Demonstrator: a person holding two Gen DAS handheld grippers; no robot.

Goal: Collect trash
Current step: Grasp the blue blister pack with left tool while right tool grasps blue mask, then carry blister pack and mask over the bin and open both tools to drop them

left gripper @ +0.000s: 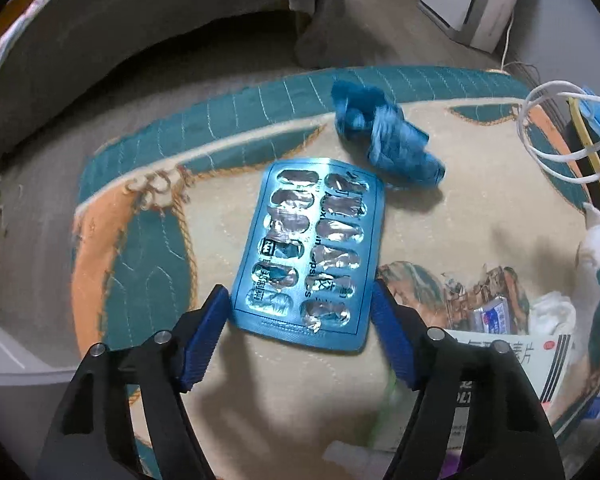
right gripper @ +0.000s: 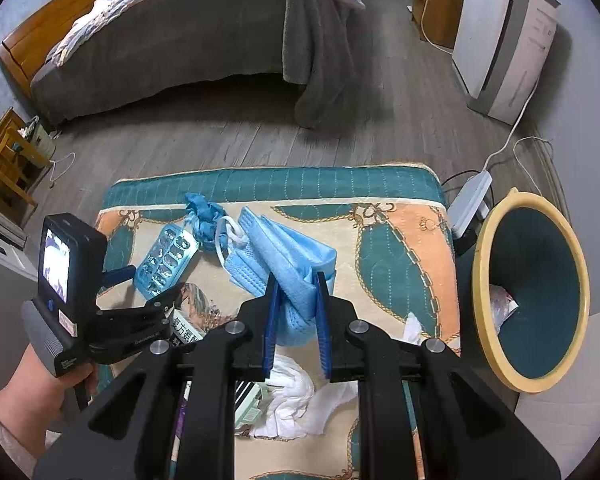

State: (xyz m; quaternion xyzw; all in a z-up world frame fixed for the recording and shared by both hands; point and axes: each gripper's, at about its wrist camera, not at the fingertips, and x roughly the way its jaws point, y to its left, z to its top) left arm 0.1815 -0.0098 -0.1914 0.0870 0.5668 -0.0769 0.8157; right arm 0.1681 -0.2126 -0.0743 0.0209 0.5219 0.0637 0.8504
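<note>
Left wrist view: the left gripper point(left gripper: 298, 302) straddles the near end of the empty blister pack point(left gripper: 306, 254), fingers part open, pads beside its edges, not yet pinching it by my read. The crumpled blue glove point(left gripper: 384, 136) lies just beyond the pack on the quilted tabletop point(left gripper: 480, 216). Best to squeeze squarely across the width so the foil doesn't buckle

Right wrist view: the right gripper point(right gripper: 296, 326) is clamped narrow on the blue face masks point(right gripper: 284, 256), right of the pack, with the yellow-rimmed bin point(right gripper: 488, 300) further right, open-mouthed
</note>
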